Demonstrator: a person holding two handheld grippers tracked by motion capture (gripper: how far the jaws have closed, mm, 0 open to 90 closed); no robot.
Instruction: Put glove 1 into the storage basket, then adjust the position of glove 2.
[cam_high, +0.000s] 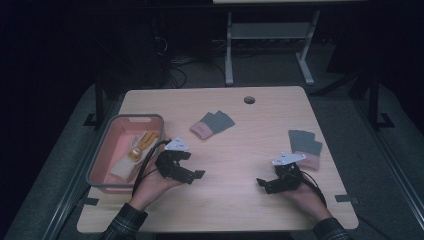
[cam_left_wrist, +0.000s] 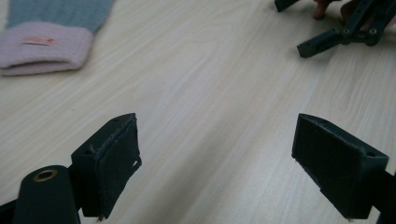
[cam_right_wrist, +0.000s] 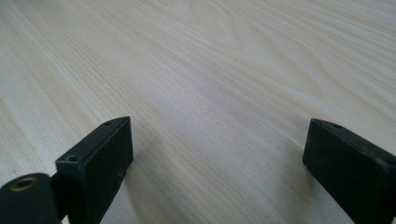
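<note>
High view: we see the left claw (cam_high: 194, 176) near the pink bin (cam_high: 100, 165) and the right claw (cam_high: 263, 184) just beside a grey-and-pink sock (cam_high: 306, 147), a second such sock (cam_high: 212, 124) lying between bin and desk (cam_high: 230, 200) hole. Left gripper view: our left claw (cam_left_wrist: 217, 163) stands open and empty over bare desk, the second sock (cam_left_wrist: 44, 37) beyond its left jaw. Right gripper view: our right claw (cam_right_wrist: 219, 168) likewise gapes empty above the desk.

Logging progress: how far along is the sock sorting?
Done: yellow socks already lie in the bin. In hand: nothing; left gripper and right gripper are open over bare table. Left: two grey-pink sock pairs on the table.
</note>
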